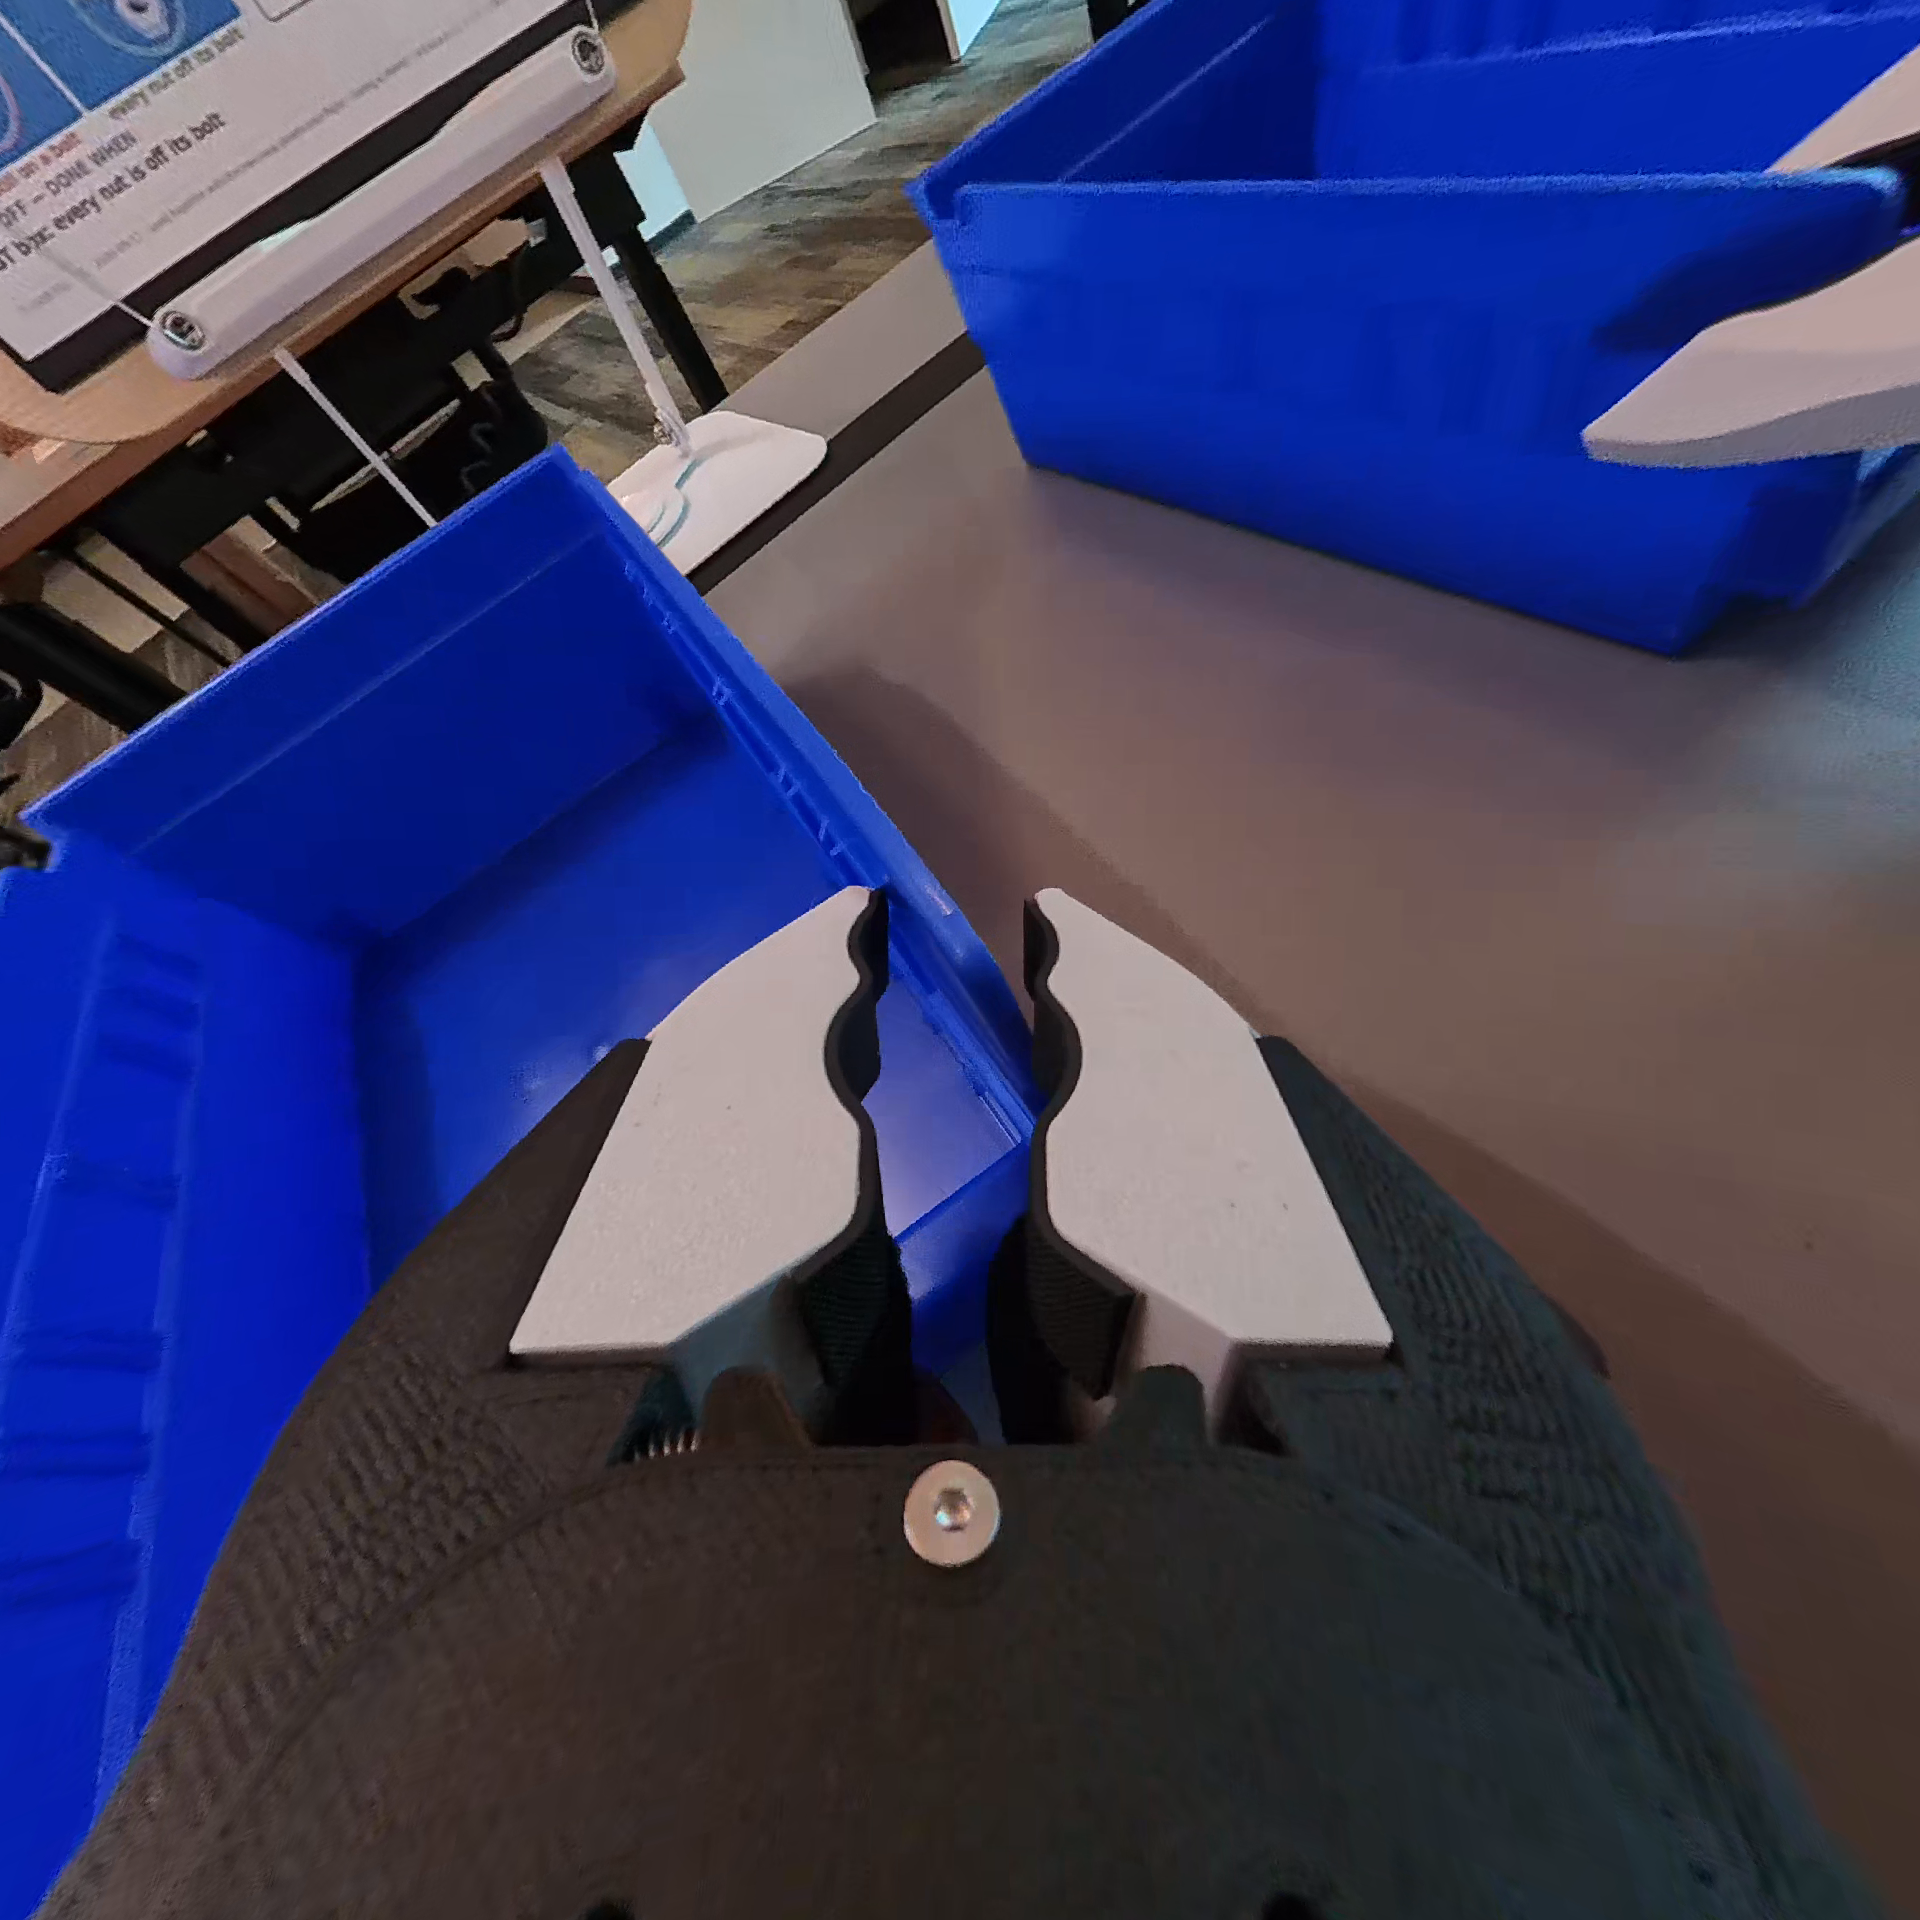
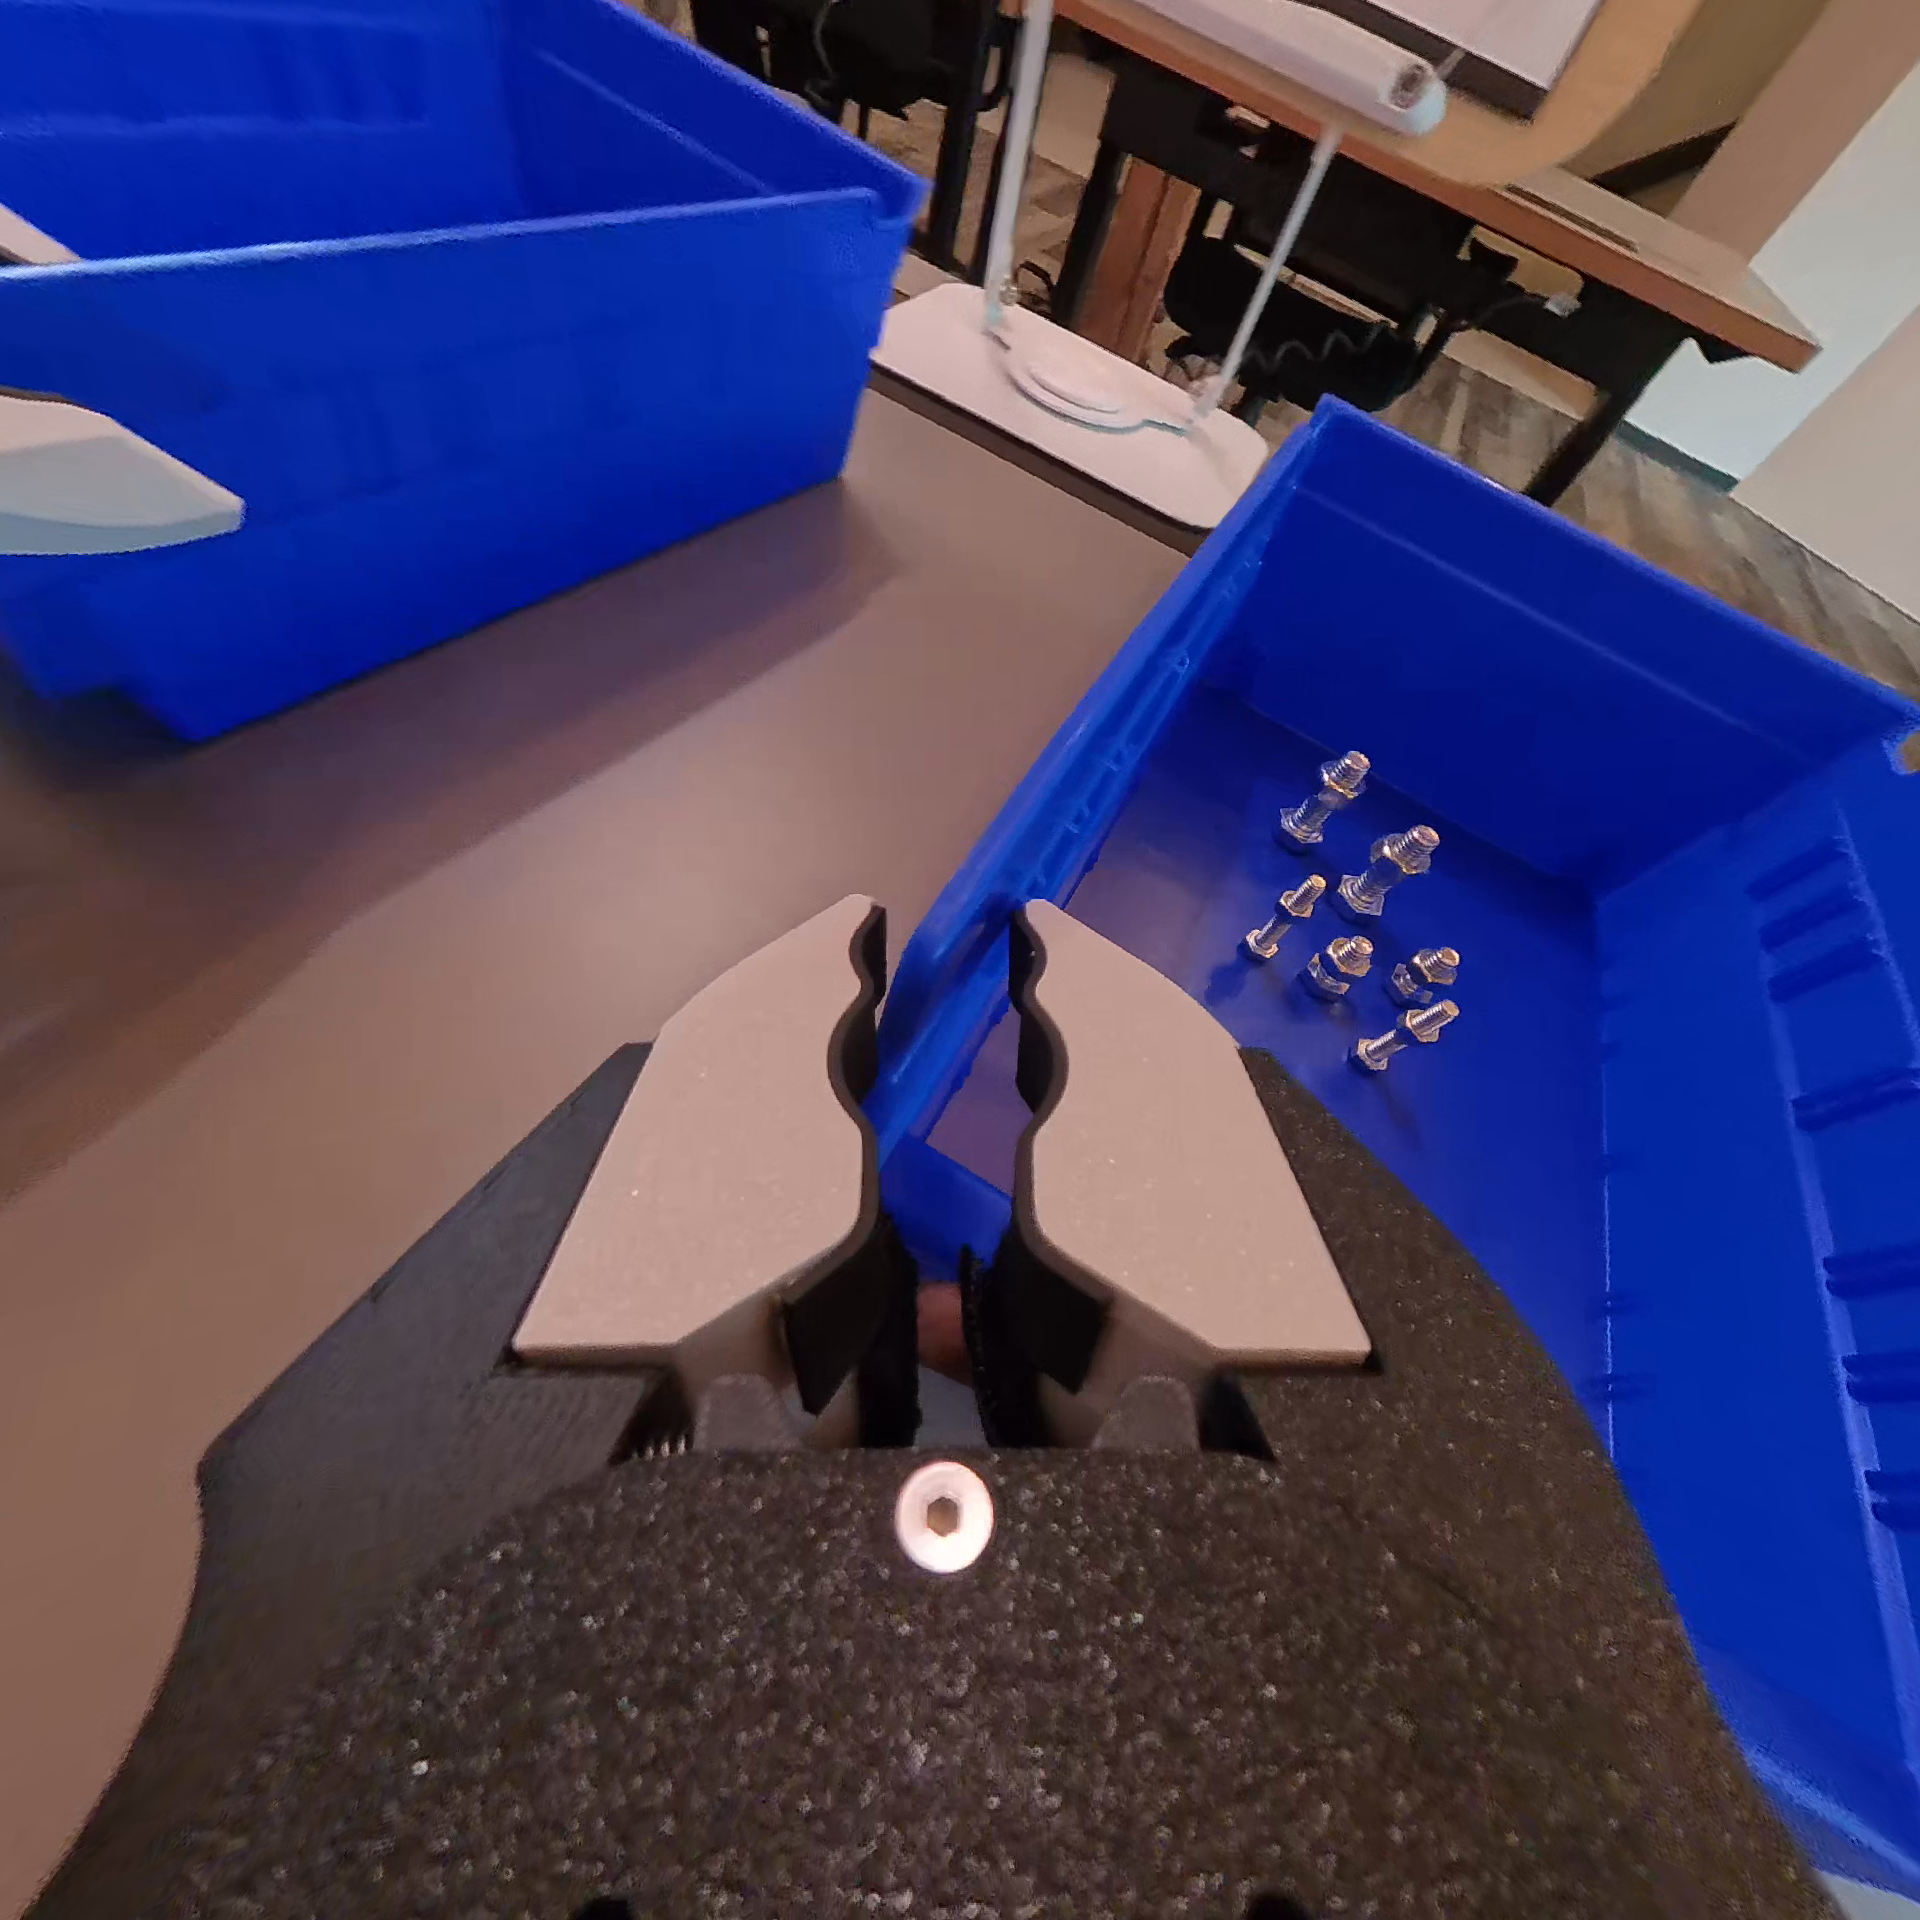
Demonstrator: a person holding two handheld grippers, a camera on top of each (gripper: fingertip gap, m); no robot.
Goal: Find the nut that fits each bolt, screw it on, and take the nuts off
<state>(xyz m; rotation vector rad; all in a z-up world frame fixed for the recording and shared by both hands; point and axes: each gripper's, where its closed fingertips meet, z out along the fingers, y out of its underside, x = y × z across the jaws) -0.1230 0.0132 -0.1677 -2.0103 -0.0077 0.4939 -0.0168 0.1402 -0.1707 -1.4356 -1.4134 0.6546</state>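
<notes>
Now the right gripper [image 2: 945, 920] sits over the near corner of a blue bin [image 2: 1704, 1195]. Its two fingers stand apart, one on each side of the bin's side wall [image 2: 940, 997]. The wall runs up between the black pads, but whether the pads press on it is hard to tell. Six little silver bolts [image 2: 1351, 914] lie on the bin floor, ahead of this gripper and off to its right, well apart from the fingertips. Each bolt seems to have a nut on it, but they are small and shiny, so this is hard to be sure of.

The left gripper [image 1: 956, 909] is over the near corner of another blue bin [image 1: 249, 1091]. Its fingers are apart too. The bin's wall [image 1: 935, 935] runs slanting under the gap, and no pad clearly touches it. The part of this bin's floor that shows is bare blue; the gripper's black body hides the near part.

A third, bigger blue bin [image 1: 1351, 416] stands farther ahead on the brown table [image 1: 1351, 935]. Its inside cannot be seen from here. The other gripper's pale fingertip pokes in at the edge of each view, cut off and blurry. Beyond the table edge a white stand [image 1: 727, 468] holds up a sign.
</notes>
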